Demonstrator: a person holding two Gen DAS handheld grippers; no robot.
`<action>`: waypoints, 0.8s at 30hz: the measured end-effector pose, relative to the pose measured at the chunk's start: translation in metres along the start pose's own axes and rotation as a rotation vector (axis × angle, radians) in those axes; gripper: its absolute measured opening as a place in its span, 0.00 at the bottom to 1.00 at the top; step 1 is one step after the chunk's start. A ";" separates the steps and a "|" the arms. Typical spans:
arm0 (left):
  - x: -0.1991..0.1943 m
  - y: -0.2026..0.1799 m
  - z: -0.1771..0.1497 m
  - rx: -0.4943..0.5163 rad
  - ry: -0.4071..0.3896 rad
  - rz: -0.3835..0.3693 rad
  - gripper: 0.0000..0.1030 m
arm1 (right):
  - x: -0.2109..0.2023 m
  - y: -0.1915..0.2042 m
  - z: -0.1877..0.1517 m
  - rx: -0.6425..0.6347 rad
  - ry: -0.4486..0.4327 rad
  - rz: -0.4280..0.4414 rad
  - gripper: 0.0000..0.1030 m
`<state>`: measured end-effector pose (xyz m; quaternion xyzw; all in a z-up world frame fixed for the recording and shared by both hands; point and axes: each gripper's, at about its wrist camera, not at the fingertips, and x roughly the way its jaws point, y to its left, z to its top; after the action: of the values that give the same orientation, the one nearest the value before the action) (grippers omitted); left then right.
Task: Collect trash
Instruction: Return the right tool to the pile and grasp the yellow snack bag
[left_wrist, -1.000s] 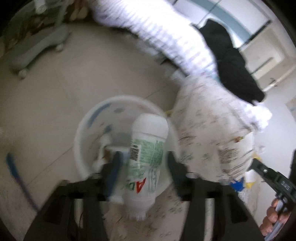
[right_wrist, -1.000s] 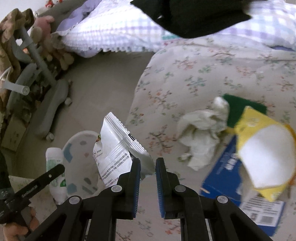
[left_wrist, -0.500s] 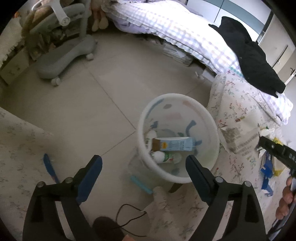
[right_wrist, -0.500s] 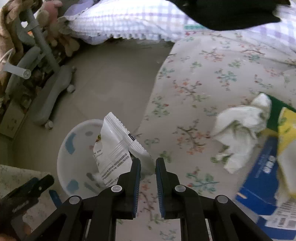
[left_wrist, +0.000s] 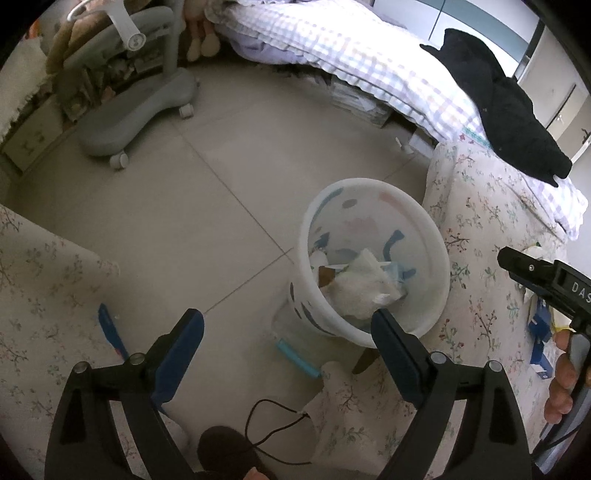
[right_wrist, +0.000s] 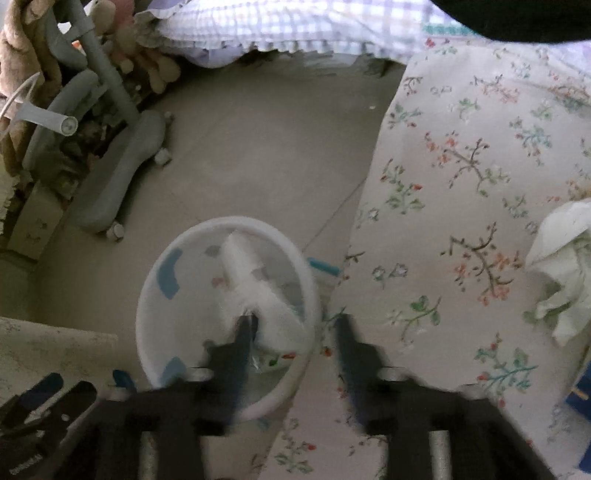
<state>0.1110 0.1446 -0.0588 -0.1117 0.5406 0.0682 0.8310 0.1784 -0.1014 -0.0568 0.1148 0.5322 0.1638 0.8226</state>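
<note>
The white waste bin (left_wrist: 439, 266) with pastel patches stands on the floor beside the floral-covered bed. My left gripper (left_wrist: 287, 317) hangs open and empty in front of it. My right gripper (right_wrist: 293, 321) is over the bin (right_wrist: 147, 295), blurred, with its jaws opening. The white snack wrapper (right_wrist: 251, 280) is loose just past its left finger, over the bin's mouth, with neither pad pressing it. From the left wrist view the wrapper (left_wrist: 360, 291) lies on top of the trash inside. A crumpled white tissue (right_wrist: 561, 269) rests on the bed cover at the right.
A grey wheeled chair base (left_wrist: 136, 118) stands far left on the tiled floor. A blue strip (left_wrist: 110, 332) and a light blue piece (left_wrist: 295, 358) lie by the bin, with a thin cable (left_wrist: 273, 424) nearby. A blue box (left_wrist: 539, 332) and a black garment (left_wrist: 509, 122) lie on the bed.
The left gripper opened and dropped the white bottle into the bin, then drew back. The right gripper carried the wrapper over the bin and let it go.
</note>
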 end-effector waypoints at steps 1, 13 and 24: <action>-0.001 0.000 0.000 -0.001 -0.003 -0.003 0.91 | -0.002 0.000 0.000 0.006 -0.007 -0.001 0.58; -0.007 -0.021 -0.002 0.030 0.002 -0.026 0.99 | -0.036 -0.013 -0.003 -0.010 -0.046 -0.062 0.61; -0.016 -0.058 -0.002 0.071 -0.012 -0.068 1.00 | -0.093 -0.048 -0.009 -0.017 -0.137 -0.153 0.76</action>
<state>0.1164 0.0880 -0.0386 -0.0997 0.5335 0.0214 0.8396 0.1414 -0.1821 0.0002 0.0778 0.4806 0.0965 0.8681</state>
